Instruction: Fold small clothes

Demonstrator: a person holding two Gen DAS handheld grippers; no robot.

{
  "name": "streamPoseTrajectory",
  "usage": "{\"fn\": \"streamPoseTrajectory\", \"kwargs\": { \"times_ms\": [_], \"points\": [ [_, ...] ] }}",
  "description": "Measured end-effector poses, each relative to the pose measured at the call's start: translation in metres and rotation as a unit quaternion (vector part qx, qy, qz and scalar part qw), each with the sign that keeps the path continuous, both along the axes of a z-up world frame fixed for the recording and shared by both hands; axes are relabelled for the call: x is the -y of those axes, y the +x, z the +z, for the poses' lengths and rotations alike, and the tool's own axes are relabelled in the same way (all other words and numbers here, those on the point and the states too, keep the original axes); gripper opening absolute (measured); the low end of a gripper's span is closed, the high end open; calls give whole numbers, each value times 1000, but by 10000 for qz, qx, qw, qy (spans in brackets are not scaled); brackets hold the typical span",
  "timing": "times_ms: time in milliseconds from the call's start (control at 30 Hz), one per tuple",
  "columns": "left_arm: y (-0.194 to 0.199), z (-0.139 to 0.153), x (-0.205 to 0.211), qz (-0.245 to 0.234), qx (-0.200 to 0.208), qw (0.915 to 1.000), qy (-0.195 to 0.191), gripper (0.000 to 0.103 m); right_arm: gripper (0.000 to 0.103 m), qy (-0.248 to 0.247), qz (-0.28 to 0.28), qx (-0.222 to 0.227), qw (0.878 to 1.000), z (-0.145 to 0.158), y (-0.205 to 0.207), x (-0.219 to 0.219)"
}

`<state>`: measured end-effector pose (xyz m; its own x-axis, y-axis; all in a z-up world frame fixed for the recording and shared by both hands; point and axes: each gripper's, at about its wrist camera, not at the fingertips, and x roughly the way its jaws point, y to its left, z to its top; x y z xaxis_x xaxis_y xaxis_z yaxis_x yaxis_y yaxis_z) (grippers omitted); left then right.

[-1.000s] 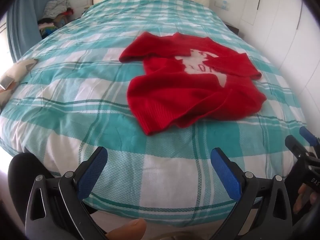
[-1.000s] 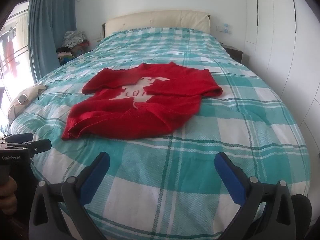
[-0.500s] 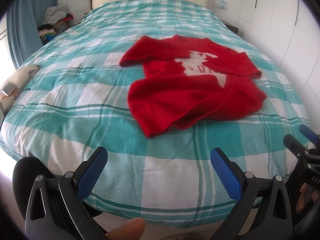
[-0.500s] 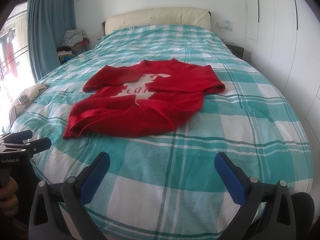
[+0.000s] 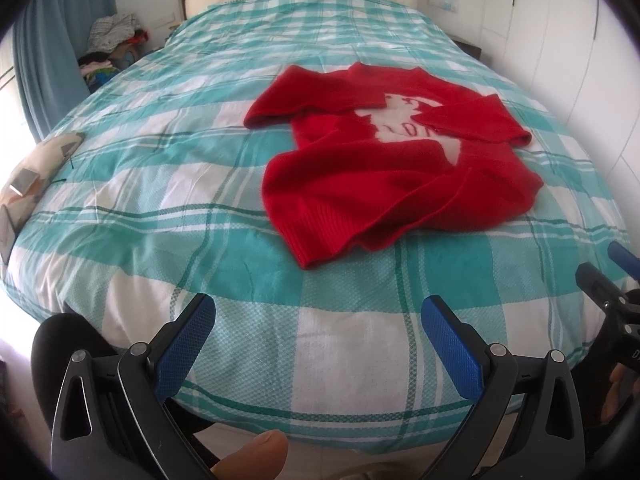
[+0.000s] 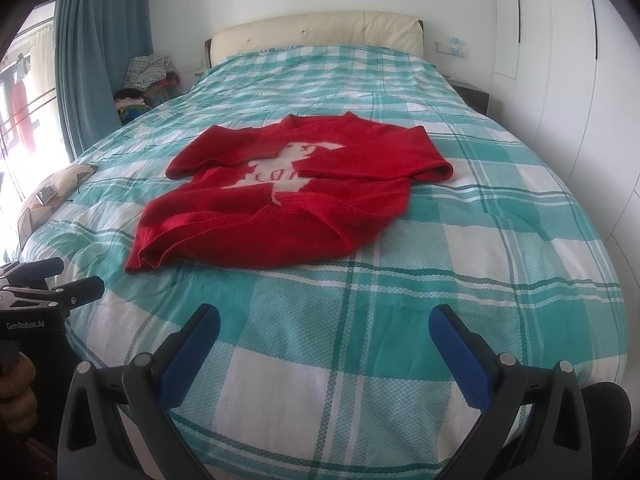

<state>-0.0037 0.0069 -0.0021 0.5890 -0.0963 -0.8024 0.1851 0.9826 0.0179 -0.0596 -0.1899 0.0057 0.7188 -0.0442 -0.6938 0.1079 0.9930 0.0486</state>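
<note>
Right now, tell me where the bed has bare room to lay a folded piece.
Free: the checked cover right of the red sweater, and the strip between its hem and the foot edge. Crowded: the left edge by the pillow.

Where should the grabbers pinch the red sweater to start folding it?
Probably the ribbed bottom hem of the red sweater, coming in low from the foot of the bed. That edge lies nearest both open grippers, and it is rumpled and lifted, so a finger could slip under.
</note>
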Motion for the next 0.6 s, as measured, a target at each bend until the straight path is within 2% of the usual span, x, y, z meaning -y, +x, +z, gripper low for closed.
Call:
{"fn": "streamPoseTrajectory", "kwargs": {
  "times_ms": [600],
  "points": [
    [10, -15, -19, 392, -432, 9982, -163, 103, 103, -9, 1, -31, 10000, -3, 0, 1]
  ]
}}
